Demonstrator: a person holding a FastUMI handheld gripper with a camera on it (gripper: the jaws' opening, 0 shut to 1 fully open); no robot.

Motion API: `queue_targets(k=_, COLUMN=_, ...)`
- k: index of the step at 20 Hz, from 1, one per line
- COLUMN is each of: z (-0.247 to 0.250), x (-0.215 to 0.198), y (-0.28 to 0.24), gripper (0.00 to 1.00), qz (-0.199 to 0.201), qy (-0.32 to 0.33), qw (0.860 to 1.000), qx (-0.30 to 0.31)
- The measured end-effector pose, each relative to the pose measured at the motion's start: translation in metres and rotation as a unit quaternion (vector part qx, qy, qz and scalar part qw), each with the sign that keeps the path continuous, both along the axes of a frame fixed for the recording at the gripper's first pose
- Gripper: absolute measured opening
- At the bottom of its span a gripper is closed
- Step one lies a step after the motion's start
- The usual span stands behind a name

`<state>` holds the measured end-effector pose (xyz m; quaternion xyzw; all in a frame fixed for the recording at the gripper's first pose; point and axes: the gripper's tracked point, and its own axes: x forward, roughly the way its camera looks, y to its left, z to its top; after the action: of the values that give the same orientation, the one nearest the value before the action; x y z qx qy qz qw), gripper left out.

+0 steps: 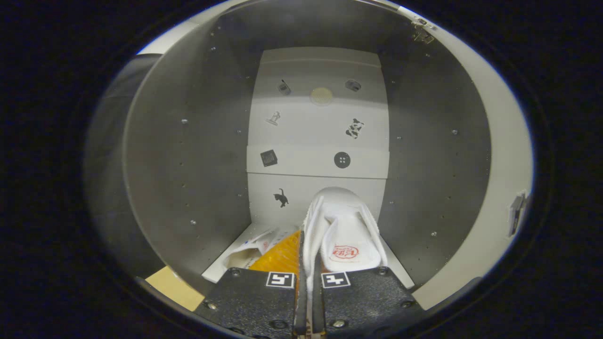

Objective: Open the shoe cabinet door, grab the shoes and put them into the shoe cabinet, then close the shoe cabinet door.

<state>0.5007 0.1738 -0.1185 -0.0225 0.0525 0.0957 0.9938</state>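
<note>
I am looking into the open shoe cabinet (188, 155), with grey side walls and a white back panel carrying small stickers. A white shoe (346, 230) points toward the back panel, its toe near the rear and its insole with a red stamp facing up. My gripper (309, 282) is shut on the shoe, both fingers pinching the left side wall of its heel opening. The shoe sits low over the cabinet floor (214, 270); whether it rests on the floor I cannot tell.
Left of the shoe, on the cabinet floor, lie an orange-yellow textured item (280, 256) and crumpled white paper (247, 252). The open door's white edge (506, 160) curves along the right, with a hinge (423, 35) at the top. A tan surface (172, 287) shows lower left.
</note>
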Motion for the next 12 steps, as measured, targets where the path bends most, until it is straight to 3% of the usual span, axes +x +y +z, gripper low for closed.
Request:
queue_targets(k=5, z=-0.011, x=0.057, y=-0.01, gripper=0.08, qz=-0.018, qy=0.012, qw=1.0, qx=-0.009)
queue_targets(k=12, z=-0.042, x=0.089, y=0.0, gripper=0.08, qz=-0.016, qy=0.05, qw=0.999, qx=-0.014)
